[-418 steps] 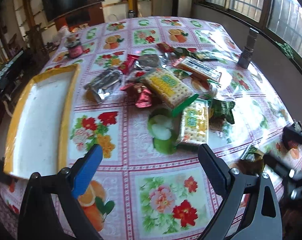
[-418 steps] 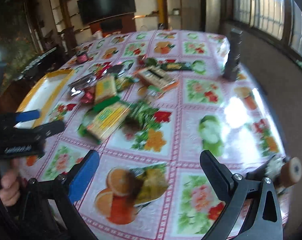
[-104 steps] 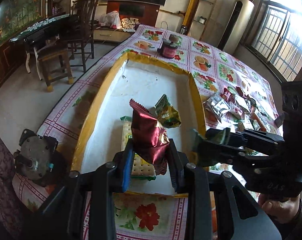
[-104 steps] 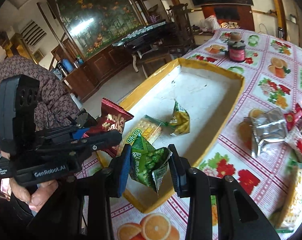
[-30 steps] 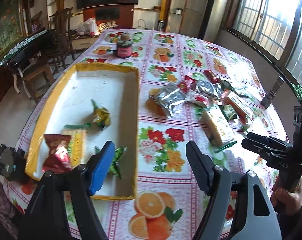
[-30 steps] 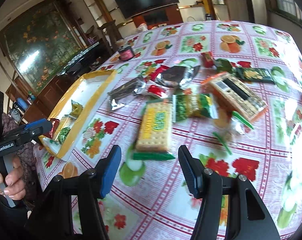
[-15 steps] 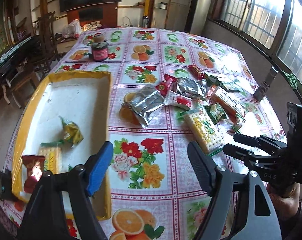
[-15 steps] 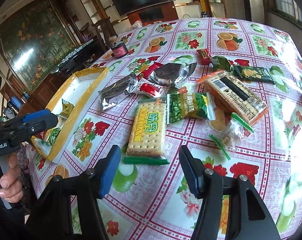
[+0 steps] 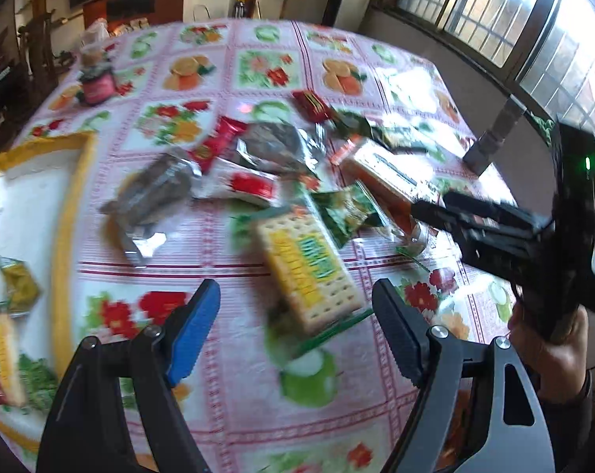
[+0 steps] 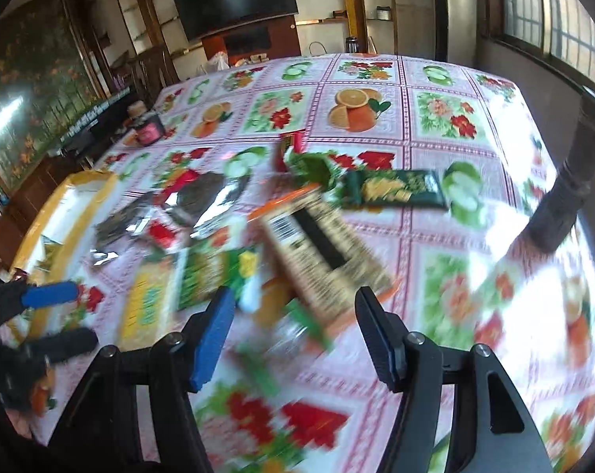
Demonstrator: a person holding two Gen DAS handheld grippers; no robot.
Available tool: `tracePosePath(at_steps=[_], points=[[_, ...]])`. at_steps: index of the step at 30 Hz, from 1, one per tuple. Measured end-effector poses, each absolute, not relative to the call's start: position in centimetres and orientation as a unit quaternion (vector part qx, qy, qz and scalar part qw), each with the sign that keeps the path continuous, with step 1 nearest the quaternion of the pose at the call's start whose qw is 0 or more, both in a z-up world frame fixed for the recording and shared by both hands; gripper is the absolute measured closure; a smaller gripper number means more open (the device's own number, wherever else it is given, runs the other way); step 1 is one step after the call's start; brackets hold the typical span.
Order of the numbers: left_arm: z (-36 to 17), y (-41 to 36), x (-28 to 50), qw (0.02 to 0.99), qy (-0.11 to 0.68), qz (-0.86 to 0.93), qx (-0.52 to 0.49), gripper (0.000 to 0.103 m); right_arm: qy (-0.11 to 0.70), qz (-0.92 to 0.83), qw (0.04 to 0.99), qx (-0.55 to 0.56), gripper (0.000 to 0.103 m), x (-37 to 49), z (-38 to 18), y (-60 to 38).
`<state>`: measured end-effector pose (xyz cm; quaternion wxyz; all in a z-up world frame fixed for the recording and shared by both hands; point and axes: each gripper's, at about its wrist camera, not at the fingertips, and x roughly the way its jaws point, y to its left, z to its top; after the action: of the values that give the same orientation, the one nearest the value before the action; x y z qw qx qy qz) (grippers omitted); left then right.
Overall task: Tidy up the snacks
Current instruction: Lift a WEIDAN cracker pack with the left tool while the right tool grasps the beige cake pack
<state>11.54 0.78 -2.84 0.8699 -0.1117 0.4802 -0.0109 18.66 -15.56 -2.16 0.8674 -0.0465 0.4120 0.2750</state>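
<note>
Hovering: left gripper (image 9: pixel 295 315) agape over cracker pack (image 9: pixel 307 266) | right gripper (image 10: pixel 291 327) likewise (blurred, seemingly empty)

Both wrist cams looked down, close over the table (image 9: pixel 234 386); shared the snack pile (image 9: pixel 309 264) (image 10: pixel 321 244) btwn them.

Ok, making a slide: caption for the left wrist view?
Open left gripper above a cracker pack, snacks scattered on the floral tablecloth.
</note>
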Motion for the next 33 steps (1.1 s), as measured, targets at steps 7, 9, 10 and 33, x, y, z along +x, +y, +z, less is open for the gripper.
tracePosePath(at_steps=[7, 9, 10, 33], points=[[-5.2, -0.2, 14.1, 0.853, 0.506, -0.006, -0.129, 0.023, 0.423, 0.296, 0.852, -0.084, 0.029, 22.4, -3.1, -14.1], [-5.8, -0.2, 14.6, 0.848, 0.513, -0.005, -0.135, 0.023, 0.436, 0.299, 0.844, -0.093, 0.029, 23.3, -3.8, -13.7], [-6.1, -0.2, 14.8, 0.845, 0.517, -0.004, -0.137, 0.023, 0.439, 0.299, 0.842, -0.096, 0.029, 23.6, -4.0, -13.6], [-3.3, 1.9, 11.6, 0.870, 0.479, 0.005, -0.118, 0.055, 0.402, 0.304, 0.863, -0.015, 0.050, 19.9, -1.6, -16.5]])
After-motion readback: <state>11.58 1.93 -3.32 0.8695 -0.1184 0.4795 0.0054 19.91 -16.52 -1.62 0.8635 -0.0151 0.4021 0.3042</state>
